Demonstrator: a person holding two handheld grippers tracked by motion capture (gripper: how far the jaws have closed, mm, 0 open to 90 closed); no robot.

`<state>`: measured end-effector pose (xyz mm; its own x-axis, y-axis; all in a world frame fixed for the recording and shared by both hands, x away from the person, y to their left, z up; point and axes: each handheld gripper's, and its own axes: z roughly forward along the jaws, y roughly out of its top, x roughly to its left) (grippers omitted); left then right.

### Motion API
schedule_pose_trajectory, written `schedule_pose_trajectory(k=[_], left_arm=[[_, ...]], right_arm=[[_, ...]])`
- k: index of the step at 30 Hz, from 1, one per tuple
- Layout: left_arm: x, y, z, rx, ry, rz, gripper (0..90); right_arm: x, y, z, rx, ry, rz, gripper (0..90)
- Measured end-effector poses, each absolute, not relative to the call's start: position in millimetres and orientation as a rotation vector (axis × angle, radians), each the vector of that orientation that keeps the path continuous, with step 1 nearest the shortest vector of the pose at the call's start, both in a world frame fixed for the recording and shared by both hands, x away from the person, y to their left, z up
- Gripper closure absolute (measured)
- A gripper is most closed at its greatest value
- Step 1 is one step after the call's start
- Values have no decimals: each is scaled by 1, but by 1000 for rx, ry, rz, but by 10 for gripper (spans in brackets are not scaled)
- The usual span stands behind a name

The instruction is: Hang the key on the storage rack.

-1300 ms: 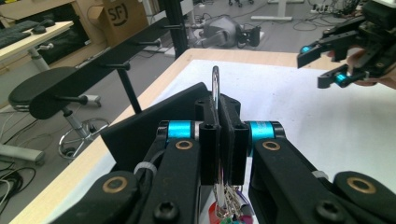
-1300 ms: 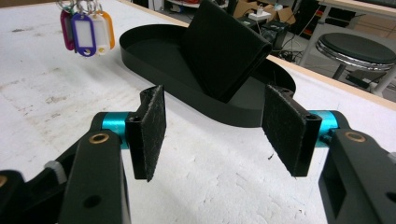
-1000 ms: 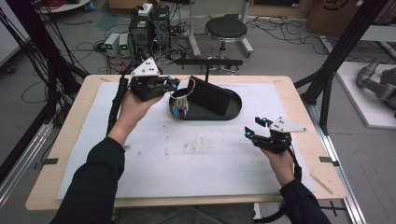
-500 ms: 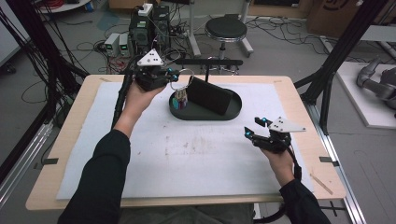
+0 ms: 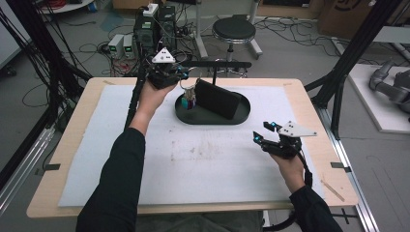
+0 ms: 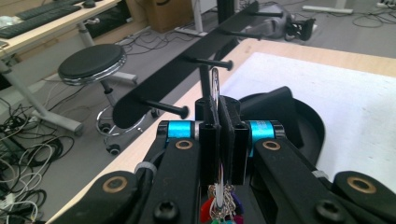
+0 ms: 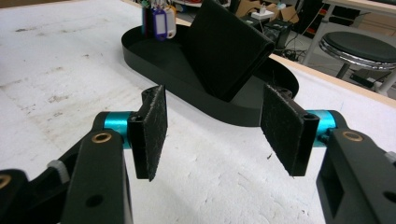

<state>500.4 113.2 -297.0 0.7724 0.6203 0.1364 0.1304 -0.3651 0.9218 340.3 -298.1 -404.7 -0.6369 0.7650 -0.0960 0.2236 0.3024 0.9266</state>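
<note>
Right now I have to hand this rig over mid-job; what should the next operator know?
Left tongs: shut on the silver key ring with coloured tags, lifted over the black oval tray's left end, near the black peg rack at the table's far edge.
Right tongs: open, empty, over the white mat.
Black wallet leans in the tray.
Done: keys picked up.
Left: probably hanging the ring on a peg.

My worktable [image 5: 309, 96], padded in white.
A stained white mat [image 5: 145, 169] covers most of the surface; near its far edge I see a black oval tray [image 5: 212, 118].
</note>
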Motion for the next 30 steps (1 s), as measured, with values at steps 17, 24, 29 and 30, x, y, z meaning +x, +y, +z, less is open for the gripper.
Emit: schedule_pose_trajectory(k=[17, 24, 29, 30], left_arm=[[518, 119, -313, 1879, 671, 577, 864], [519, 120, -313, 1880, 676, 581, 864], [518, 118, -313, 1884, 683, 590, 858], [517, 118, -313, 1889, 682, 592, 856]], right_arm=[[340, -299, -405, 876, 2042, 1326, 422], [340, -300, -405, 877, 2039, 1330, 422], [340, -299, -405, 877, 2040, 1328, 421], [340, -299, -405, 877, 2040, 1328, 421]])
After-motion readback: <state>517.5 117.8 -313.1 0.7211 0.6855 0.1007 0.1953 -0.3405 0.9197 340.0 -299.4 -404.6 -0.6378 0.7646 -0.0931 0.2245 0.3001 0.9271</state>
